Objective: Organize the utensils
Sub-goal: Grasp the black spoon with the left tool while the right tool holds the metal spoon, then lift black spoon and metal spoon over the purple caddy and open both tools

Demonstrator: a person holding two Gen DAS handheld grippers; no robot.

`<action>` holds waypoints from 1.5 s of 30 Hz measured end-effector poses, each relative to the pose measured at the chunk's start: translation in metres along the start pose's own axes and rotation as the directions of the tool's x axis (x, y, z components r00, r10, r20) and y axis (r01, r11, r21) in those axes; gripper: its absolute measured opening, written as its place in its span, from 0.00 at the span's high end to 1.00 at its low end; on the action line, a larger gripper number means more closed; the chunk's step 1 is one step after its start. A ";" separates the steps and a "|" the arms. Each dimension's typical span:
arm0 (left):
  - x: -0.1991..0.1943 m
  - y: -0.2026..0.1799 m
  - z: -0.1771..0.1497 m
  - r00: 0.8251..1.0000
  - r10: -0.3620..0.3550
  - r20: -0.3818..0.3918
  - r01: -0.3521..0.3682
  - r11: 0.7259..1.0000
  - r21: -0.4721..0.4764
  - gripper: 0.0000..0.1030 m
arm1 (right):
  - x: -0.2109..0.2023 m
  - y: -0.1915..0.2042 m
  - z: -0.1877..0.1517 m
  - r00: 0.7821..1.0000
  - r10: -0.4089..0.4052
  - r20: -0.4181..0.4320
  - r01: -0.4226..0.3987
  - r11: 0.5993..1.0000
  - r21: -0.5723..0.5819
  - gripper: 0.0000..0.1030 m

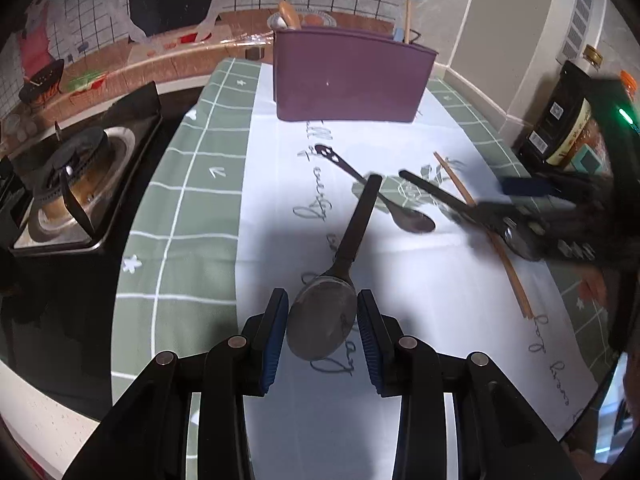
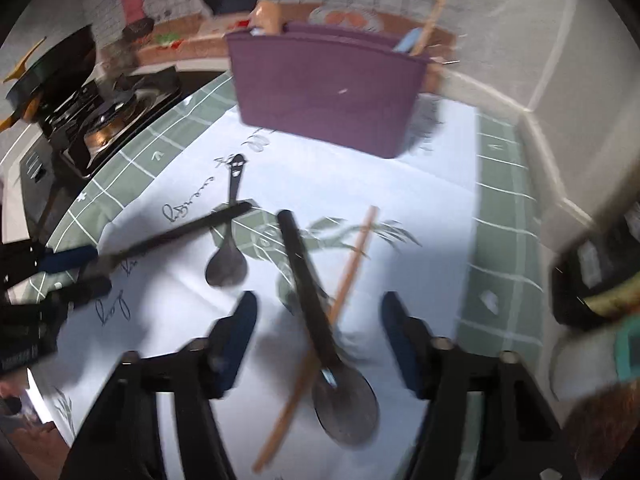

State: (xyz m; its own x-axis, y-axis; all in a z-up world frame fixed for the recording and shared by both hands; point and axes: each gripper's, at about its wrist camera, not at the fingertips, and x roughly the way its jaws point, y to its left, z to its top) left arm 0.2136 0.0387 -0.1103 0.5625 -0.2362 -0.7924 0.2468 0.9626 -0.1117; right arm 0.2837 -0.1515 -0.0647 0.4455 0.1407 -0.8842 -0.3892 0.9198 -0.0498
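Observation:
My left gripper (image 1: 322,322) is shut on the bowl of a large black-handled spoon (image 1: 356,236), handle pointing away; it shows in the right wrist view too (image 2: 172,240). A small black spoon (image 1: 376,194) with a face on its handle lies mid-cloth (image 2: 228,252). My right gripper (image 2: 318,332) is open, straddling a second black-handled spoon (image 2: 316,312) and a wooden chopstick (image 2: 344,288) that crosses it. Both lie on the cloth. A purple utensil box (image 1: 348,76) stands at the back (image 2: 324,88), holding a few utensils.
A gas stove (image 1: 76,176) sits left of the green-and-white tablecloth (image 1: 180,216). Dark jars and bottles (image 1: 568,128) stand at the right by the wall. A cutting board with food lies behind the box.

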 end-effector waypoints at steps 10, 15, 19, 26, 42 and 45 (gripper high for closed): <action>-0.001 0.001 0.001 0.997 -0.046 -0.054 0.045 0.999 -0.005 0.64 | 0.026 -0.010 0.007 0.996 0.010 -0.086 -0.008 1.000 0.016 0.89; -0.004 -0.008 0.022 0.991 -0.108 -0.081 0.112 0.992 0.050 0.62 | 0.013 -0.027 -0.003 0.997 0.006 -0.081 0.001 0.997 0.083 0.90; 0.015 -0.018 0.050 0.985 -0.106 -0.139 0.120 0.988 0.093 0.62 | -0.001 -0.036 -0.009 0.999 0.010 -0.052 -0.003 0.993 0.119 0.90; 0.066 -0.032 0.083 0.960 -0.031 -0.277 0.079 0.983 0.163 0.63 | -0.019 -0.035 -0.020 1.000 0.025 -0.005 -0.024 0.984 0.175 0.90; 0.064 -0.050 0.074 0.977 0.034 -0.209 0.005 0.983 0.182 0.88 | -0.044 -0.029 -0.022 0.998 0.010 0.067 -0.022 0.983 0.184 0.90; 0.046 -0.048 0.070 0.988 -0.004 -0.156 0.022 0.993 0.114 0.88 | -0.048 -0.031 -0.022 0.997 0.016 0.081 -0.031 0.981 0.192 0.90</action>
State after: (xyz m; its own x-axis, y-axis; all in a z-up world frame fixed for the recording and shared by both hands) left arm 0.2827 -0.0273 -0.1001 0.4314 -0.2162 -0.8759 0.3477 0.9357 -0.0598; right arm 0.2567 -0.1945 -0.0311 0.5032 0.1842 -0.8443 -0.2407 0.9682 0.0678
